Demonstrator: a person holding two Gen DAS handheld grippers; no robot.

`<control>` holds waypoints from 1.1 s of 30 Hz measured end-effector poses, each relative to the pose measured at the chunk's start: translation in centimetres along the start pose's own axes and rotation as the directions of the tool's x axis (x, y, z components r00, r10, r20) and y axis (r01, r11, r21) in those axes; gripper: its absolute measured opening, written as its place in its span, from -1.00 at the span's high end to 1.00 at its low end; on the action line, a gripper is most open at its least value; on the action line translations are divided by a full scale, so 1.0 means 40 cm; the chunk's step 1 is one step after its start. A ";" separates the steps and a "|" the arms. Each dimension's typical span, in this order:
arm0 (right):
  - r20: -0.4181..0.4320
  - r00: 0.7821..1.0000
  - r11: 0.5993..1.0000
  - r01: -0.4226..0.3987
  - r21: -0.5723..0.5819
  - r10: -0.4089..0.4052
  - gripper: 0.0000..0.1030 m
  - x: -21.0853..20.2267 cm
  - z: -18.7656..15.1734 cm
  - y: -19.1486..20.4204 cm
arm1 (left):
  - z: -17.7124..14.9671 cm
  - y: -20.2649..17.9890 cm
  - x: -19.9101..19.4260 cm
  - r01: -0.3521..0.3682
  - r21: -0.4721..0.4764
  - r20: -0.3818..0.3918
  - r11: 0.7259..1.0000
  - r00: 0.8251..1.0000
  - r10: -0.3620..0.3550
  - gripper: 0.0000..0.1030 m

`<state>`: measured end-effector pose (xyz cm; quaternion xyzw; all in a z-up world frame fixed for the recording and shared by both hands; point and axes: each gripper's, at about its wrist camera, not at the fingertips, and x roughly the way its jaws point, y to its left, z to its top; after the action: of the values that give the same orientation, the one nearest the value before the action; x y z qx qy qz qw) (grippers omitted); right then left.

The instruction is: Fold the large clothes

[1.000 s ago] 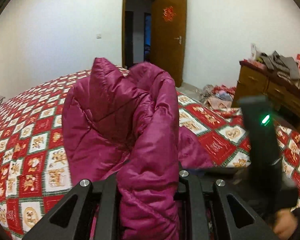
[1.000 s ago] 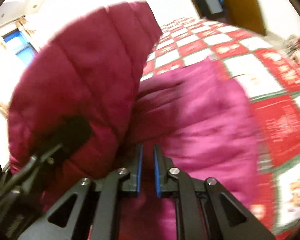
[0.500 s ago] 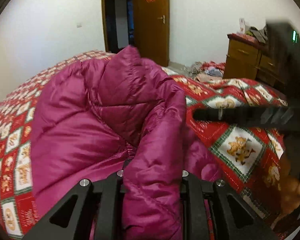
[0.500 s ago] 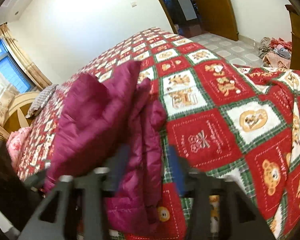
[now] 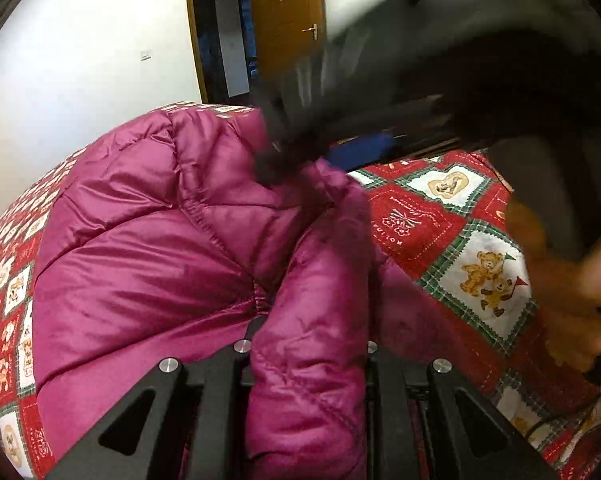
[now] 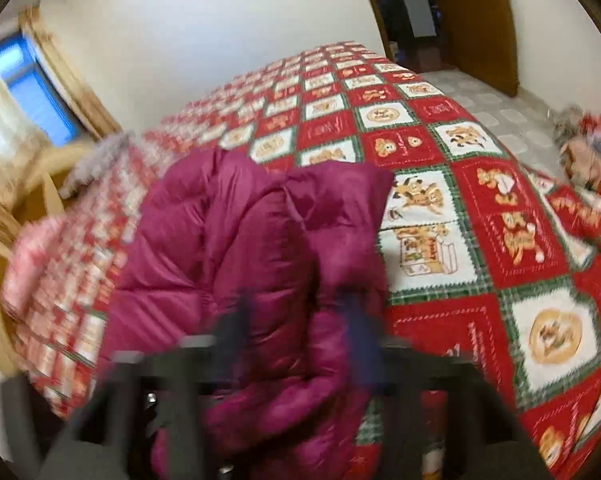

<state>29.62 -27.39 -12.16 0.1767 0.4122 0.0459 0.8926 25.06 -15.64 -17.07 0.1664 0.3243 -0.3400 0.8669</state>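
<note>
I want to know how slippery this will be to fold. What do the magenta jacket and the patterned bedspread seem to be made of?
Magenta jacket: looks like a padded, quilted synthetic shell, probably nylon or polyester; it shows glossy highlights and puffy stitched channels. Bedspread: seems a matte printed woven cloth, perhaps cotton; no sheen, flat bear-and-plaid print.

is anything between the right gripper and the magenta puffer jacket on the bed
Nothing visible. The right gripper, blurred, sits right at the magenta puffer jacket, its jaws just closing with a fold between them. The left gripper already clamps another fold. Only the patchwork bedspread lies around it.
</note>
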 end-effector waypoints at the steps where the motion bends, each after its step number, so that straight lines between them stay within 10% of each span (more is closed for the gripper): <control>1: -0.011 1.000 1.000 0.004 -0.001 -0.004 0.48 0.013 -0.002 -0.003 | -0.001 0.001 -0.007 -0.001 -0.002 0.000 1.000 1.000 0.001 0.61; 11: -0.048 0.999 1.000 0.023 0.012 -0.022 0.50 0.063 -0.030 -0.034 | -0.075 -0.018 -0.183 -0.009 0.141 0.044 0.990 0.999 0.002 -0.02; 20: -0.037 0.999 1.000 0.009 -0.026 -0.010 0.39 0.036 -0.049 -0.045 | -0.036 0.210 -0.361 0.115 -0.091 0.092 0.989 0.990 -0.106 -0.28; 28: 0.063 0.996 0.996 0.074 -0.054 -0.070 0.29 -0.155 0.038 0.013 | 0.088 0.488 -0.210 -0.202 -0.333 -0.007 0.921 0.977 0.212 -0.30; 33: 0.119 0.993 0.999 0.007 0.054 -0.013 0.29 -0.174 0.123 0.105 | 0.074 0.494 -0.103 -0.275 -0.396 -0.086 0.876 0.961 0.262 -0.30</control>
<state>29.03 -26.40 -2.74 0.2009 0.3603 0.0198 0.9107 37.87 -1.05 -10.76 0.0319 0.3744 -0.1396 0.9161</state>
